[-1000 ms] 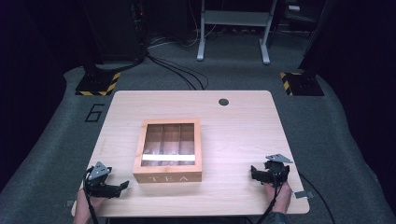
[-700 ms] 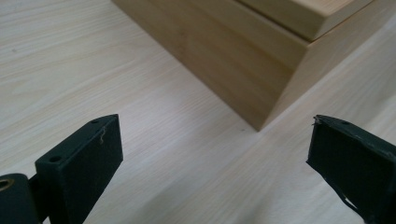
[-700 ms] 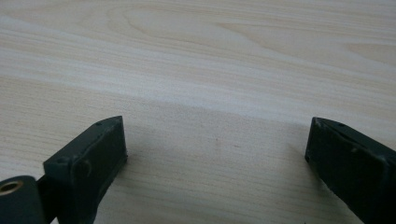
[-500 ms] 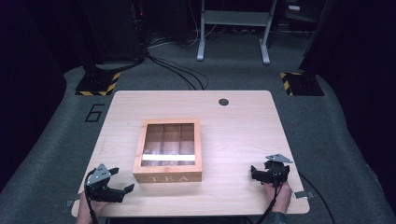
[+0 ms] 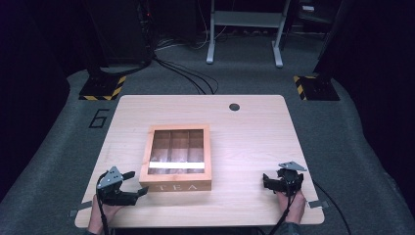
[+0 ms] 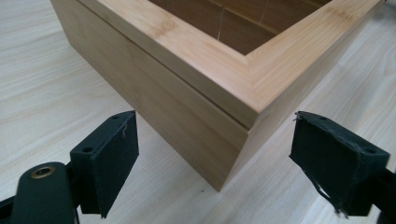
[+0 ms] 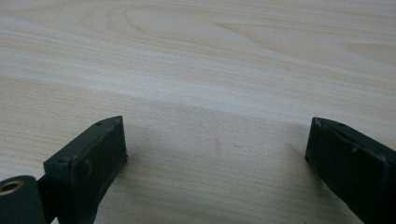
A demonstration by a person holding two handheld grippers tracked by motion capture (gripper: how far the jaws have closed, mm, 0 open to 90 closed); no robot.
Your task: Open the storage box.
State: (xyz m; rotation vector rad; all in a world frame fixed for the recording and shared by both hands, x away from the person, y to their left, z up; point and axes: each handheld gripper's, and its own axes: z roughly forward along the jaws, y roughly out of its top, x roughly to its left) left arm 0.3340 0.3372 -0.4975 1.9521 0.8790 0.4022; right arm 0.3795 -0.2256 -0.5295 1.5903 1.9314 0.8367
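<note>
While the wooden tea box [image 5: 176, 157] stood at the middle of the table [image 5: 254, 132], the high view placed the left gripper [image 5: 136, 183] just beside the box's near left corner, jaws pointed toward that corner and clear of it. The left hand [image 5: 105, 213] came in from the near edge behind it. Well apart to the other side, the right gripper [image 5: 266, 181] rested over bare tabletop near the near right corner, in the right hand [image 5: 293, 205], jaws aimed toward the box with open table between. The box's glazed lid was shut, three compartments showing through it, and the front wall carried the lettering TEA.

Along the left gripper [image 6: 215, 163] view, the box's [image 6: 187, 88] corner edge stood straight ahead, centred in the gap between the two jaws. Both pads [image 6: 114, 158] were off the wood: one lay beside the long side wall, the other beside the adjoining wall. The jaws stood wide and had just been closing a little, with the corner between them but not gripped. The seam between lid and base ran just under the top frame.

Along the right gripper [image 7: 217, 154] view, the jaws stood wide apart over the table [image 7: 201, 60], holding nothing, with plain wood grain between and ahead of them.
</note>
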